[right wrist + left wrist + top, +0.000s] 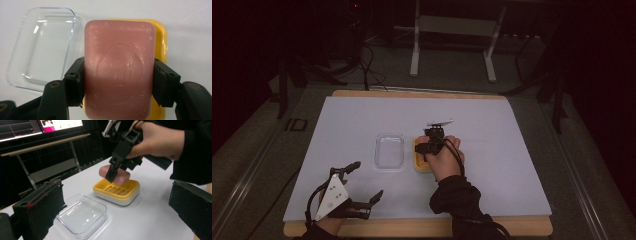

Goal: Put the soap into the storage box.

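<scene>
While the left gripper (364, 184) rests spread wide, the right gripper (117, 82) clamps the pink rectangular soap bar (118, 67) across its long flat sides, likely firm, slick and moderately heavy, above the yellow slotted plastic soap dish (117, 191).

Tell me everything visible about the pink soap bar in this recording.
The soap bar is a pink, rounded rectangular block with a matte, slightly scuffed surface and an oval emblem pressed into its top face. The right gripper clamps it by its two long sides. In the left gripper view it hangs tilted above the slotted yellow soap dish, apparently lifted clear of it. A clear lid lies on the table beside the dish.
</scene>
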Action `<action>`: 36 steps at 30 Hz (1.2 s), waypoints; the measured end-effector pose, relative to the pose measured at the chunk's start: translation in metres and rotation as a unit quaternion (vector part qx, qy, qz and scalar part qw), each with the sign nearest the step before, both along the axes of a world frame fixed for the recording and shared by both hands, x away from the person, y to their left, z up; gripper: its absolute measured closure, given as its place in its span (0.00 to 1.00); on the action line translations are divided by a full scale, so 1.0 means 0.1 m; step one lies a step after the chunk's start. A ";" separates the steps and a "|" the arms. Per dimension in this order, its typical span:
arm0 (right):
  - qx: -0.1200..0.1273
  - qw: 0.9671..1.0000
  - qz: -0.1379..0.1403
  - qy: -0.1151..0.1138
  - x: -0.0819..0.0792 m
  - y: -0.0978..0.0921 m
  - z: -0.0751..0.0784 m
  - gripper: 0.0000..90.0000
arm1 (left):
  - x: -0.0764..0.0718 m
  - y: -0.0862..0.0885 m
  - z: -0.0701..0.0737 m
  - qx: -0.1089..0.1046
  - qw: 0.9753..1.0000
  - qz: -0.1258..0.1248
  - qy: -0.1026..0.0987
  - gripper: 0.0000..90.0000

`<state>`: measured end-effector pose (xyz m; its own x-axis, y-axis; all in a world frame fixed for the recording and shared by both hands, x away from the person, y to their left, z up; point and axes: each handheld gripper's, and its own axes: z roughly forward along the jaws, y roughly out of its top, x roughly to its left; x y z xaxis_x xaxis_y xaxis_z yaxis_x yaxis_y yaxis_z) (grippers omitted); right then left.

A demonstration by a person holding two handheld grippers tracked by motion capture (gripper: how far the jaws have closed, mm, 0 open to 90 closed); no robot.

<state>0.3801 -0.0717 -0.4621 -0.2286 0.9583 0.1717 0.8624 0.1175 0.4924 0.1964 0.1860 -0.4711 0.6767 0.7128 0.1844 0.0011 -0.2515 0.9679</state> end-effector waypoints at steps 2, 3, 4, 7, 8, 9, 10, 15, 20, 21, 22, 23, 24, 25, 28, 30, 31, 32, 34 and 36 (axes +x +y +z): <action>0.012 1.000 -0.004 0.004 0.01 -0.01 -0.08 0.42 | 0.00 0.00 0.00 0.003 1.000 -0.001 -0.001 0.01; 0.001 1.000 -0.004 0.004 0.01 0.00 -0.12 0.42 | -0.01 -0.01 0.00 0.002 1.000 -0.001 -0.002 0.01; -0.002 1.000 -0.007 0.004 0.02 -0.01 -0.16 0.42 | -0.01 -0.01 0.00 0.001 1.000 -0.001 -0.002 0.01; -0.006 1.000 -0.011 0.008 0.04 -0.01 -0.24 0.42 | -0.01 0.00 0.00 0.000 1.000 -0.001 -0.001 0.01; -0.002 1.000 -0.013 0.014 0.04 -0.02 -0.27 0.42 | -0.01 0.00 0.00 -0.001 1.000 -0.001 -0.001 0.01; 0.000 1.000 -0.013 0.014 0.04 -0.02 -0.28 0.42 | 0.00 0.00 0.00 0.001 1.000 -0.002 0.002 0.01; 0.003 1.000 -0.011 0.020 0.05 -0.02 -0.31 0.42 | 0.00 0.00 0.00 0.002 1.000 -0.003 0.003 0.01; -0.001 1.000 -0.013 0.026 0.06 0.00 -0.34 0.42 | 0.00 -0.01 0.00 0.002 1.000 -0.006 0.003 0.01; -0.009 0.999 -0.006 0.034 0.07 0.01 -0.34 0.40 | 0.00 0.00 0.00 0.001 1.000 -0.005 0.003 0.01; -0.012 0.999 0.001 0.034 0.08 0.01 -0.34 0.40 | 0.00 0.00 0.00 0.001 1.000 -0.005 0.003 0.01; -0.013 0.999 0.004 0.036 0.08 0.01 -0.33 0.40 | 0.00 0.00 0.00 0.001 1.000 -0.005 0.003 0.01; -0.014 0.999 0.011 0.039 0.09 0.01 -0.33 0.39 | 0.00 0.00 0.00 0.001 1.000 -0.005 0.003 0.01; -0.013 0.999 0.017 0.040 0.09 0.00 -0.31 0.37 | 0.00 0.00 0.00 0.001 1.000 -0.006 0.003 0.01; -0.012 0.999 0.023 0.035 0.09 0.00 -0.29 0.34 | 0.00 0.00 0.00 0.002 1.000 -0.006 0.003 0.01; 0.011 0.999 0.034 0.026 0.08 -0.03 -0.17 0.28 | 0.00 0.00 0.00 0.002 1.000 -0.005 0.004 0.01; 0.005 0.999 0.043 0.021 0.08 -0.03 -0.11 0.27 | 0.00 -0.01 0.00 0.003 1.000 -0.005 0.004 0.01; 0.002 0.998 0.053 0.018 0.08 -0.04 -0.07 0.26 | 0.00 -0.01 0.00 0.003 1.000 -0.005 0.004 0.01; 0.006 0.998 0.063 0.019 0.08 -0.06 -0.04 0.24 | 0.00 -0.01 0.00 0.003 1.000 -0.005 0.003 0.01; 0.009 0.996 0.090 0.016 0.08 -0.11 0.02 0.23 | -0.01 0.00 0.00 0.003 1.000 -0.005 0.002 0.01; 0.011 0.994 0.108 0.014 0.08 -0.16 0.07 0.22 | 0.00 0.00 0.00 0.004 1.000 -0.004 0.003 0.01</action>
<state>0.3879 -0.0875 -0.4551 -0.4237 0.8830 0.2017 0.8318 0.2913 0.4724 0.1960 0.1857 -0.4712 0.6835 0.7060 0.1855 0.0048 -0.2585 0.9660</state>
